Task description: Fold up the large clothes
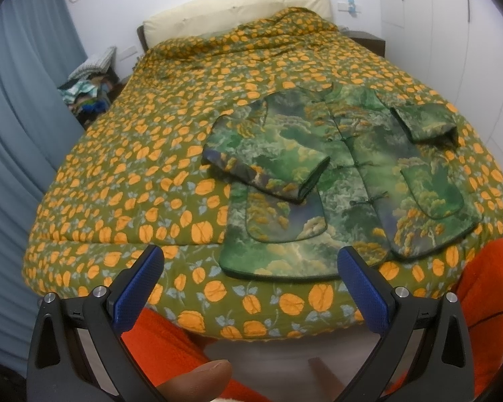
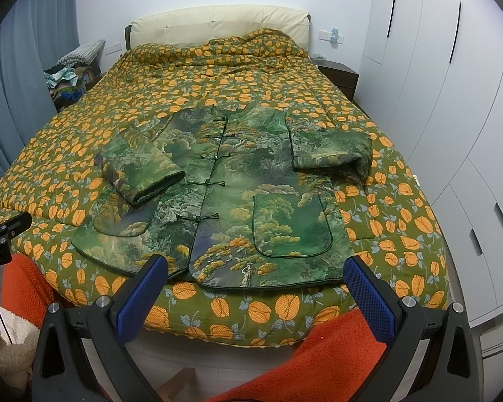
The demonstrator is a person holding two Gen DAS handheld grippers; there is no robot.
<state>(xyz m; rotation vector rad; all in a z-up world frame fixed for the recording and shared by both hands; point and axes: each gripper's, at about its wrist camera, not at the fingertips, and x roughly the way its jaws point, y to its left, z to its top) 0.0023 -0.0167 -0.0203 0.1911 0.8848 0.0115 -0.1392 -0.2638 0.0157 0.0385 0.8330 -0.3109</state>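
Observation:
A green padded jacket (image 1: 352, 167) with a landscape print and knot buttons lies face up near the foot of the bed; it also shows in the right wrist view (image 2: 244, 181). Its left sleeve (image 2: 141, 167) is folded in over the body. Its right sleeve (image 2: 332, 150) lies out to the side. My left gripper (image 1: 251, 264) is open and empty, held above the bed's foot edge, short of the jacket's hem. My right gripper (image 2: 256, 271) is open and empty, just short of the hem.
The bed is covered by an olive quilt (image 2: 117, 107) with orange flowers, bunched up by the cream headboard (image 2: 218, 23). A nightstand (image 2: 342, 77) and white wardrobes (image 2: 452, 100) stand on the right. Blue curtains (image 1: 13, 100) and a clothes pile (image 2: 67, 80) are on the left. Orange fleece (image 2: 335, 345) is below the grippers.

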